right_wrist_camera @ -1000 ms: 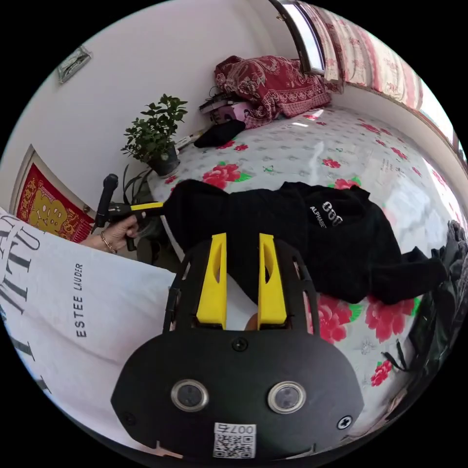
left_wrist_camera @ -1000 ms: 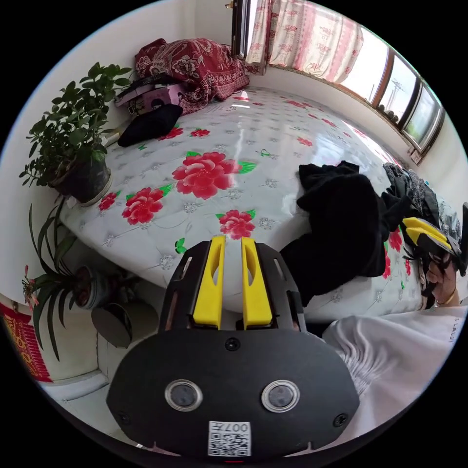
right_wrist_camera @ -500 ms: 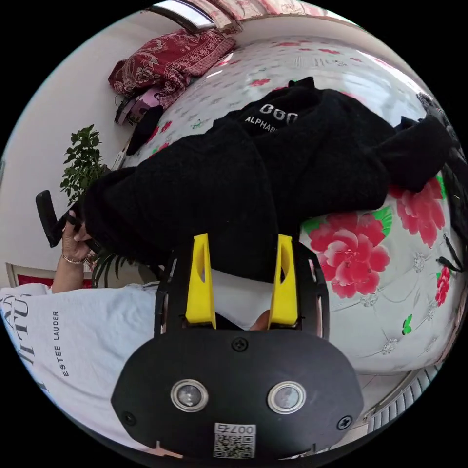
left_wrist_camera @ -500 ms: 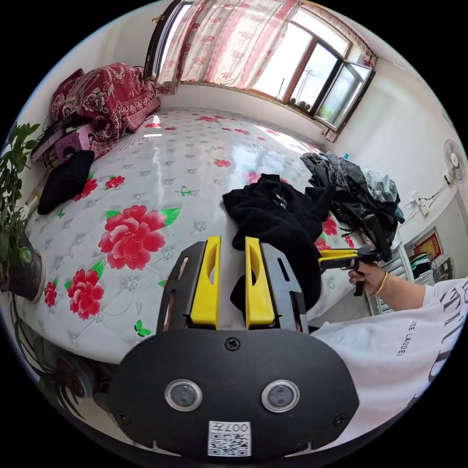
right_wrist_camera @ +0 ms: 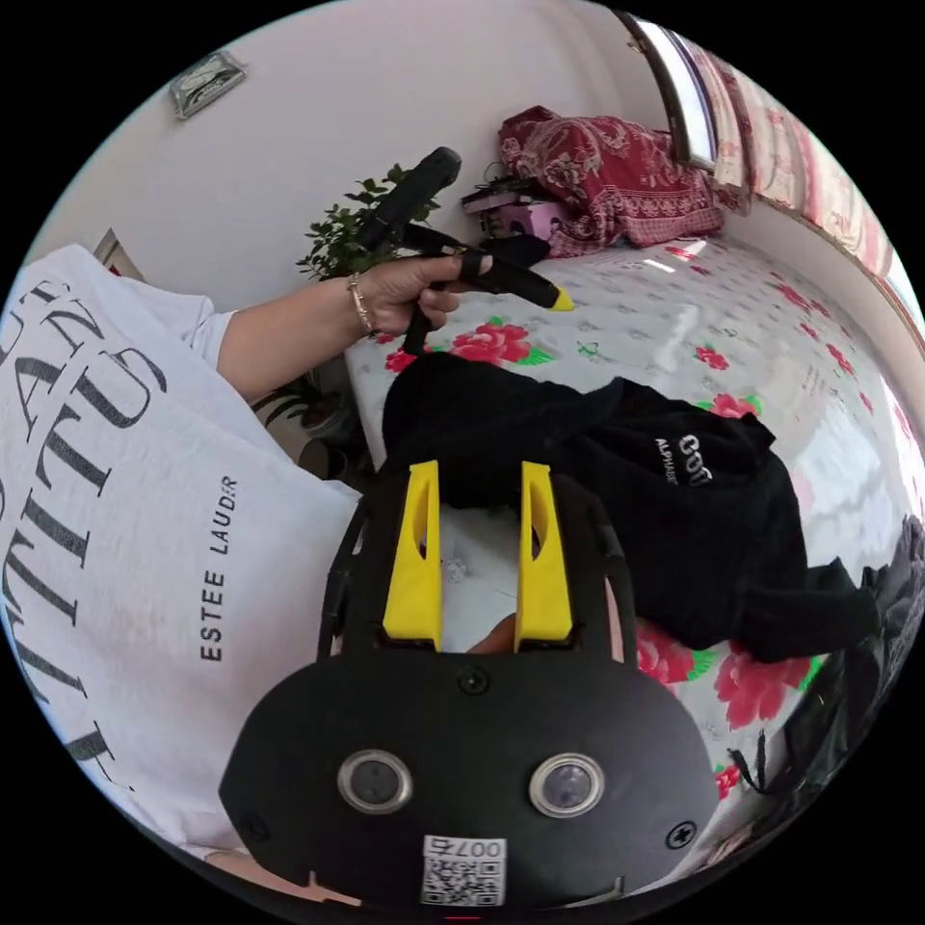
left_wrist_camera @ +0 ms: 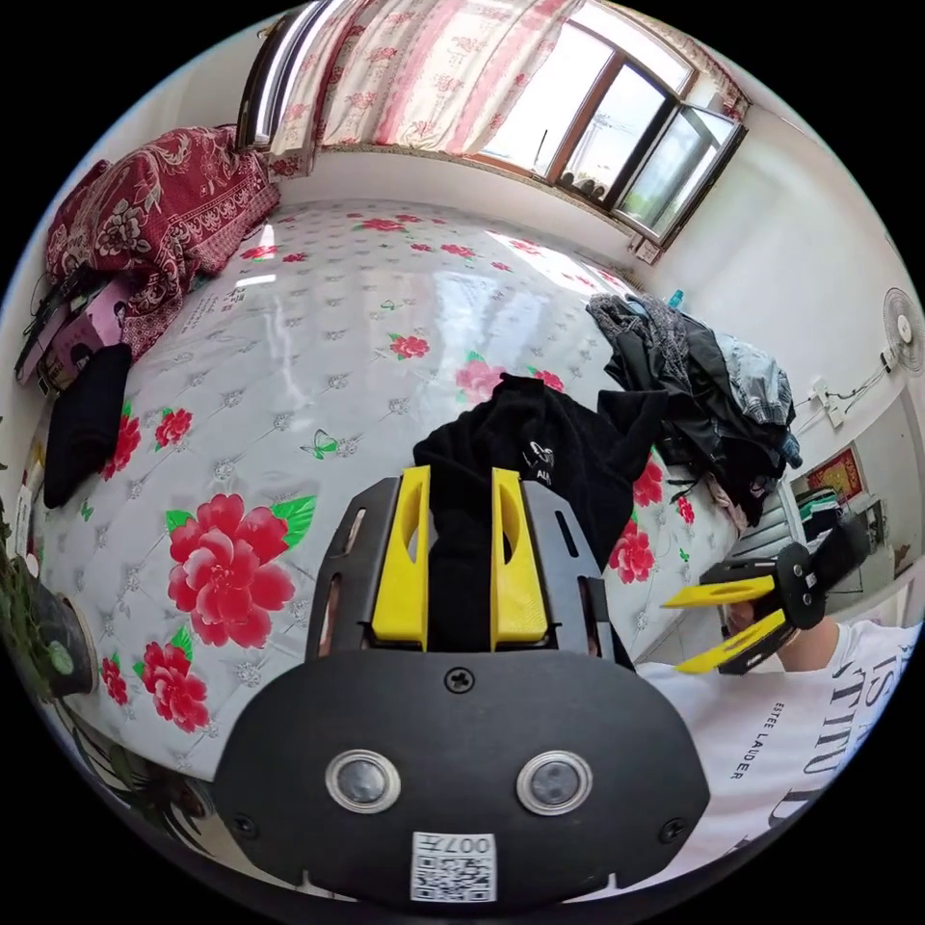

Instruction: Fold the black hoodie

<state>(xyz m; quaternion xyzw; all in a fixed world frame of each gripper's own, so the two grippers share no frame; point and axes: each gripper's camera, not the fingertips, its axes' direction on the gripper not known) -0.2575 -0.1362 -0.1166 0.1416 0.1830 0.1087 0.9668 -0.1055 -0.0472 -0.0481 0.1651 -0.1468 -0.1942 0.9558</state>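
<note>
- Since half a second ago, the right gripper [left_wrist_camera: 718, 626] is drawing back from the black hoodie [right_wrist_camera: 617, 482], jaws spread and empty; the garment is now settling bunched on the floral mattress [left_wrist_camera: 318, 328] near its edge.
- The left gripper [left_wrist_camera: 461, 559] is looking clenched on a dark fold of it, though the contact is hard to confirm.
- The long axis is running along the mattress edge; spreading flat is likely coming next.

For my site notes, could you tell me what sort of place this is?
Most likely a bedroom in a home: a large flowered mattress, a curtained window, and a pile of clothes beside the black hoodie.
</note>
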